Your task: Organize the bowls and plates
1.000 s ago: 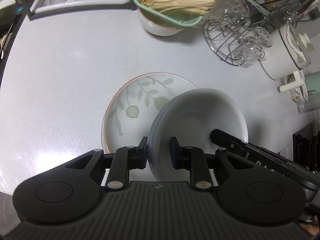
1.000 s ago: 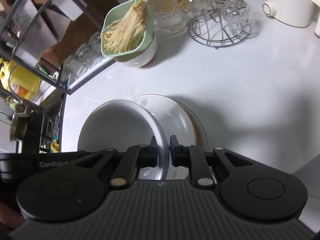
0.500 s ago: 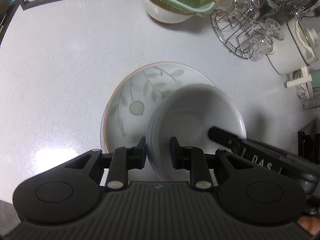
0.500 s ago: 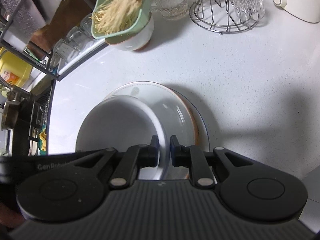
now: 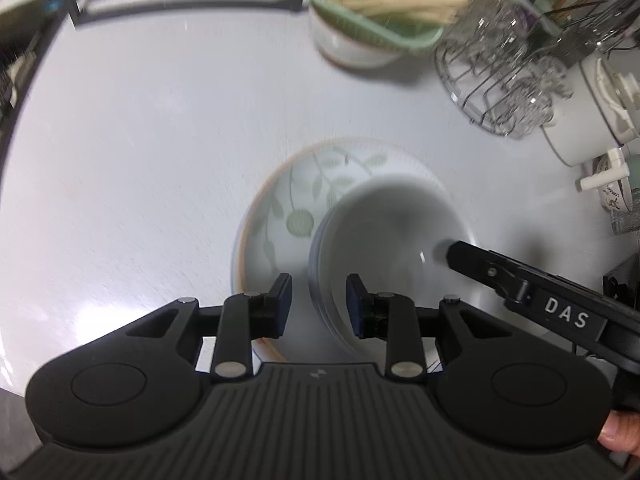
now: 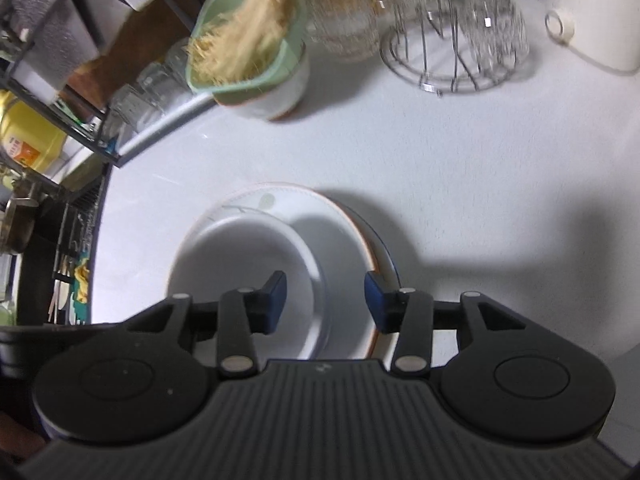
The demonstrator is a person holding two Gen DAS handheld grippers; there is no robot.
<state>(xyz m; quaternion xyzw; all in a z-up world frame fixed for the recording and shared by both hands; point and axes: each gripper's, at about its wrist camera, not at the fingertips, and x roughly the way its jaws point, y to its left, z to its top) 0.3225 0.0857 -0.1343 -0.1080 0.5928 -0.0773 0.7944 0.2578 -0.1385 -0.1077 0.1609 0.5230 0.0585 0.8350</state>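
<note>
A white bowl (image 5: 392, 232) (image 6: 240, 264) sits in a leaf-patterned plate (image 5: 280, 208) (image 6: 344, 240) on the pale counter. My left gripper (image 5: 316, 306) straddles the bowl's near rim; its jaws are opening and a gap shows beside the outer pad. My right gripper (image 6: 325, 300) straddles the opposite rim, its jaws opening wide and both pads clear of the bowl. One of the right gripper's fingers (image 5: 480, 268) reaches into the bowl in the left wrist view.
At the back stands a green colander of dry noodles (image 5: 372, 12) (image 6: 248, 48) on a white bowl. A wire rack of glasses (image 5: 504, 80) (image 6: 452, 40) and a white pot (image 5: 580, 112) stand right. A black shelf rack (image 6: 60, 60) edges the counter.
Both grippers were shut on the bowl's rim; now their jaws have spread apart, the right more than the left. The bowl stays on the plate.
</note>
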